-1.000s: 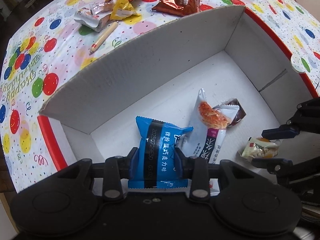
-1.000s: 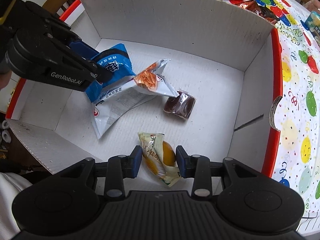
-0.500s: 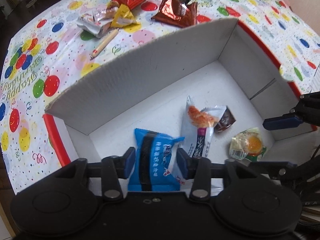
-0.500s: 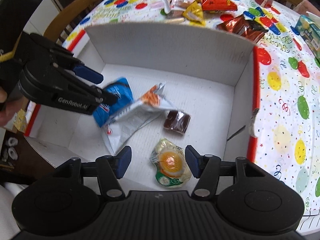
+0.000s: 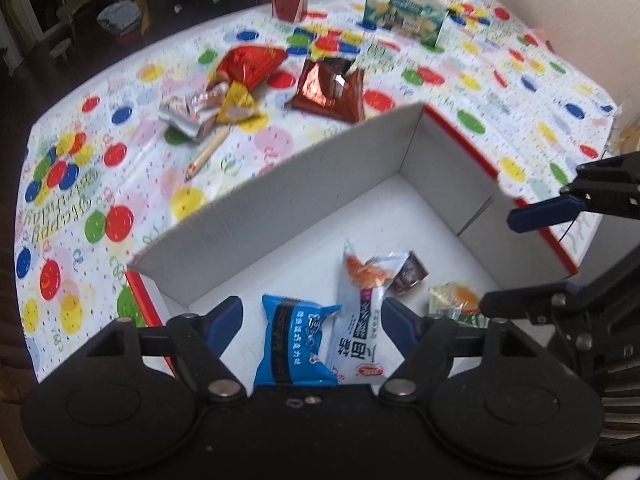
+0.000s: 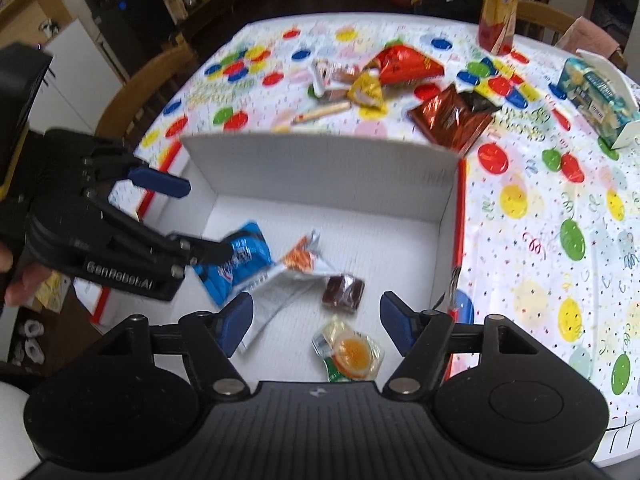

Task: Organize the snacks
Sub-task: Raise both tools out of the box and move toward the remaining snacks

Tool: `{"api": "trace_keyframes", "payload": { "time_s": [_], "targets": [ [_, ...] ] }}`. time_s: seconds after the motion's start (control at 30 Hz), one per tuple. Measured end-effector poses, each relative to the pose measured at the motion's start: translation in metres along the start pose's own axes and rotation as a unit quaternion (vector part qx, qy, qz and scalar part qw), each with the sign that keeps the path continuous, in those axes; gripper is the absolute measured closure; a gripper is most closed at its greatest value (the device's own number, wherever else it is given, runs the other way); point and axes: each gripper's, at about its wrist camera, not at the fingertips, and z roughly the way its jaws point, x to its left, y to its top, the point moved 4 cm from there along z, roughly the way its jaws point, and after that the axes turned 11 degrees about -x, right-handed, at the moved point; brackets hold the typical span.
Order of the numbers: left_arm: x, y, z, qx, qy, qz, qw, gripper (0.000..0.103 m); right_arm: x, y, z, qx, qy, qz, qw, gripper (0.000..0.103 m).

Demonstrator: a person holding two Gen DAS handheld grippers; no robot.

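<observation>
A white cardboard box (image 5: pixel 280 200) (image 6: pixel 320 168) with red outer sides sits on the balloon-print tablecloth. On its floor lie a blue snack packet (image 5: pixel 294 344) (image 6: pixel 244 264), a white packet with an orange picture (image 5: pixel 360 312) (image 6: pixel 296 272), a small brown sweet (image 5: pixel 410 278) (image 6: pixel 343 294) and a clear packet with an orange centre (image 5: pixel 456 304) (image 6: pixel 352 354). My left gripper (image 5: pixel 312 320) (image 6: pixel 192 220) hangs open above the blue packet, not touching it. Above the orange-centred packet my right gripper (image 6: pixel 316 322) (image 5: pixel 508 260) is open too, holding nothing.
Beyond the box lie loose snacks: a red foil bag (image 5: pixel 250 62) (image 6: pixel 404 62), a brown foil bag (image 5: pixel 332 90) (image 6: pixel 452 118), a yellow packet (image 5: pixel 236 106), a silver wrapper (image 5: pixel 188 114), a stick (image 5: pixel 206 152). A teal carton (image 5: pixel 404 16) (image 6: pixel 596 96) and a juice bottle (image 6: pixel 498 8) stand farther back. A hand (image 6: pixel 16 280) holds the left gripper.
Both grippers opened, letting the blue packet and the orange-centred packet drop onto the box floor. Both then rose up and back out of the box.
</observation>
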Motion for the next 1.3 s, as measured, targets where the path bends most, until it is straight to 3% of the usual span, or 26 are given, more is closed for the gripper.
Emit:
{"api": "trace_keyframes", "payload": {
  "time_s": [0.13, 0.47, 0.63, 0.83, 1.3],
  "targets": [
    [-0.002, 0.009, -0.014, -0.023, -0.002, -0.006, 0.9997, 0.024, -0.003, 0.012, -0.011, -0.024, -0.005, 0.008, 1.000, 0.028],
    [-0.008, 0.042, -0.044, -0.093, 0.003, -0.006, 0.9956, 0.012, -0.018, 0.048, -0.036, -0.080, -0.013, 0.016, 0.997, 0.027],
    [-0.006, 0.062, -0.051, -0.128, 0.011, -0.024, 0.9914, 0.002, -0.032, 0.068, -0.043, -0.104, -0.014, 0.022, 0.994, 0.025],
    [0.003, 0.088, -0.051, -0.161, 0.029, -0.049, 0.9853, 0.001, -0.054, 0.092, -0.040, -0.119, -0.023, 0.027, 0.992, 0.017],
    [0.061, 0.131, -0.003, -0.151, 0.095, -0.095, 0.9793, 0.001, -0.114, 0.152, 0.000, -0.101, -0.037, 0.006, 0.994, 0.017]
  ]
}}
